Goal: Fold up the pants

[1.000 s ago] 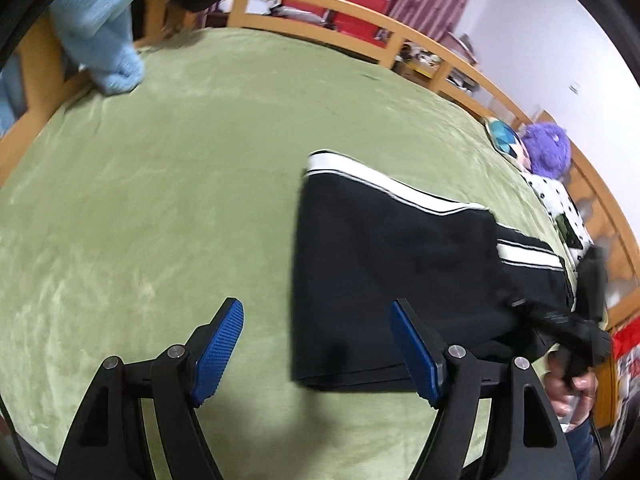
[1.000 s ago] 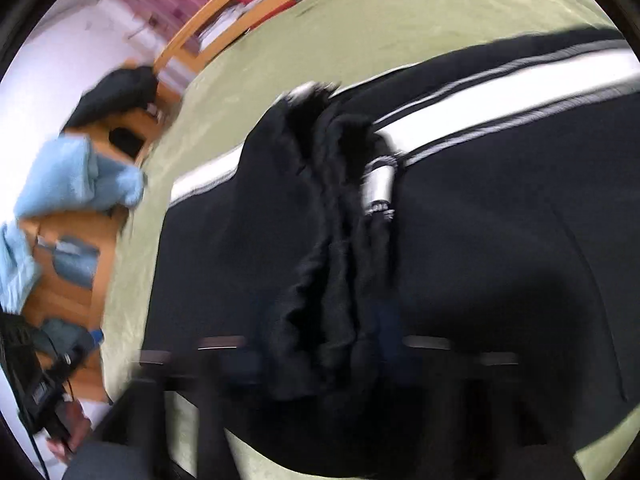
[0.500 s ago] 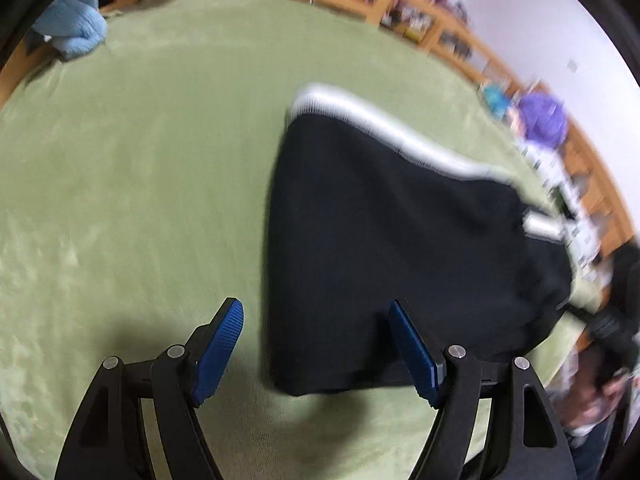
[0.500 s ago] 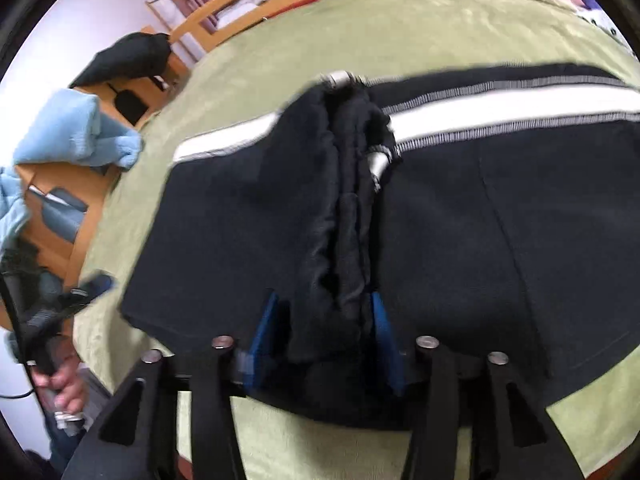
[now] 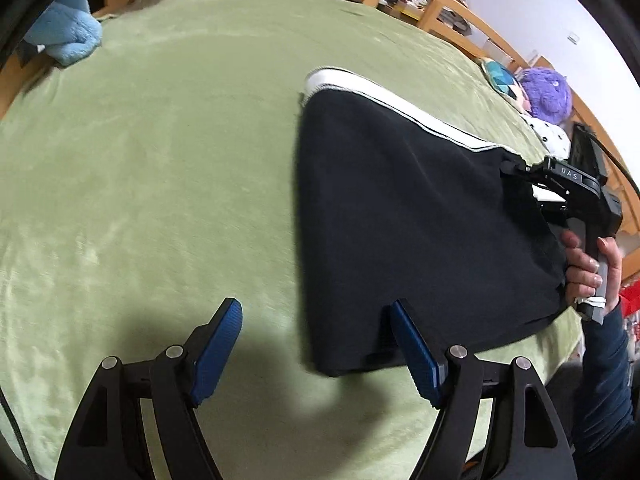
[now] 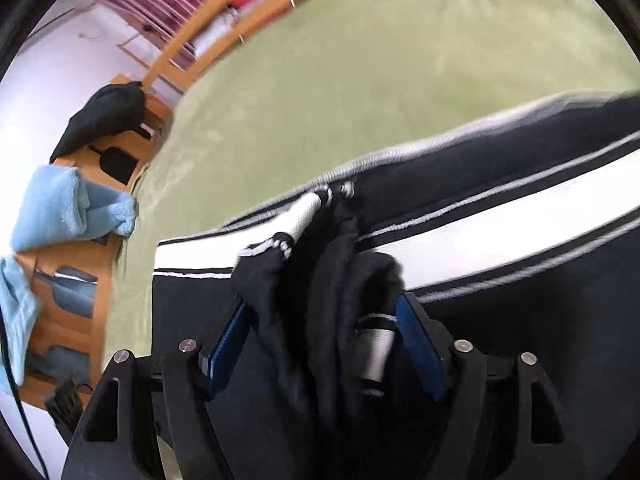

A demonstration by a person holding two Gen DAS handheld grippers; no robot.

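We judge the pants [image 5: 408, 216], at three o'clock on the green blanket [image 5: 160, 160], mostly folded; our left gripper [image 5: 316, 344] hangs apart, the right gripper [image 6: 320, 340] is opening around bunched cloth still needing flattening.

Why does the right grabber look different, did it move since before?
Yes. The right gripper pulled back along the black pants: their white stripe now sits closer. Its jaws are opening, with bunched cloth between them.

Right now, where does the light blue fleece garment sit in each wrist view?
Left wrist: light blue fleece garment at upper left, on the green blanket's far corner.
Right wrist: same garment at left edge, beside the blanket.
Shared landmark: white side stripe of the black pants.
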